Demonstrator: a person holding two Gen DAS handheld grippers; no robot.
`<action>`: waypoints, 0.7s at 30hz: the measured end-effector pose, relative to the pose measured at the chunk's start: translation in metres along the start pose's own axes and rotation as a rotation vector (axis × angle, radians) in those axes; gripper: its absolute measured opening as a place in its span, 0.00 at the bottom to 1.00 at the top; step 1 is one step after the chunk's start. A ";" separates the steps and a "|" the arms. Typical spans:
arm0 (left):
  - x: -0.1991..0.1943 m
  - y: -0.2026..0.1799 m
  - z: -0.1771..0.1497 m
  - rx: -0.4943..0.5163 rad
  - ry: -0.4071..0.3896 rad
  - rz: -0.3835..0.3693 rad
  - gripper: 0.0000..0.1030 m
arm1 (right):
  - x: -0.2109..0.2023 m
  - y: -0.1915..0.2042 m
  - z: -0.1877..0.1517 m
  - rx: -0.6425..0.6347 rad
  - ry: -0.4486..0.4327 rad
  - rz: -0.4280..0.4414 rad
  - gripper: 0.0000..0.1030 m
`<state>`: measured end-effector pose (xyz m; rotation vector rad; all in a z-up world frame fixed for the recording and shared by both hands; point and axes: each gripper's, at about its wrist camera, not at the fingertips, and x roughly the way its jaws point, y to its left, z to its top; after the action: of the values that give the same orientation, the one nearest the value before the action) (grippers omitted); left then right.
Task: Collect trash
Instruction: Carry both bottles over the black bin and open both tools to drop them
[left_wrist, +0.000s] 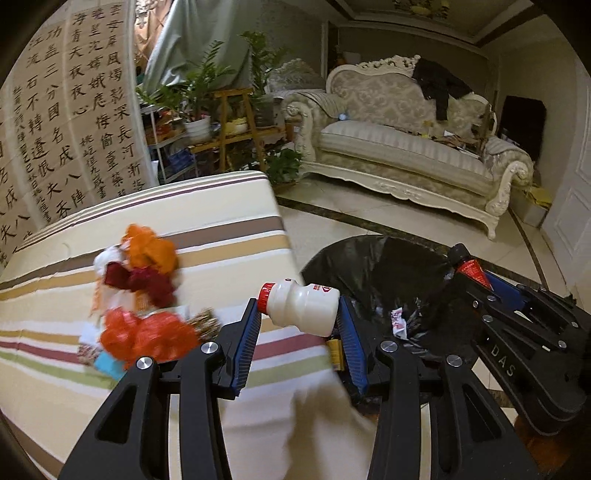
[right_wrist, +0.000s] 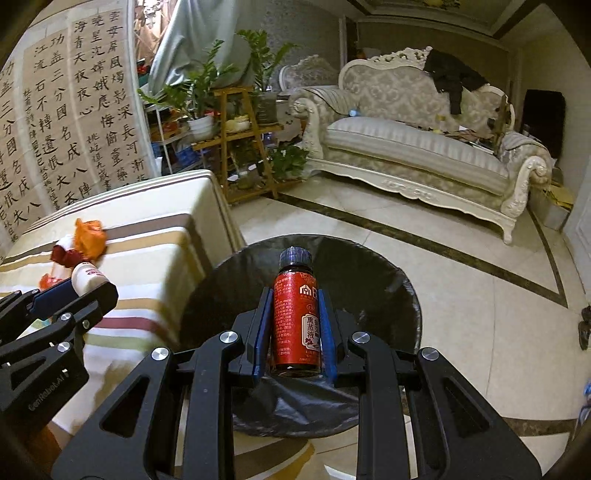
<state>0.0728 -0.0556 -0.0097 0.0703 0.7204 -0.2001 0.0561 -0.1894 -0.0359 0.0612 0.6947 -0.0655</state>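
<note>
While we look along the left gripper (left_wrist: 301, 317), its blue pads pinch a white bottle with a red cap (left_wrist: 301, 304) crosswise, right at the edge of the striped table (left_wrist: 207, 236); crumpled orange and red wrappers (left_wrist: 144, 295) lie on the cloth to the left; the black-lined bin (left_wrist: 373, 266) sits just beyond on the right. From the right wrist, our right gripper (right_wrist: 295, 325) clamps a dark bottle with a red label (right_wrist: 295, 317) upright, over the bin (right_wrist: 369, 280).
</note>
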 end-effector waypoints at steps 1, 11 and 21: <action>0.004 -0.004 0.001 0.005 0.006 -0.003 0.42 | 0.002 -0.003 0.000 0.003 0.002 -0.002 0.23; 0.033 -0.029 0.011 0.044 0.049 0.019 0.42 | 0.028 -0.024 0.003 0.026 0.034 -0.007 0.23; 0.054 -0.040 0.014 0.082 0.105 0.015 0.42 | 0.049 -0.037 0.007 0.043 0.058 -0.010 0.23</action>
<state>0.1134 -0.1047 -0.0341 0.1650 0.8165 -0.2128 0.0950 -0.2286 -0.0629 0.1017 0.7513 -0.0885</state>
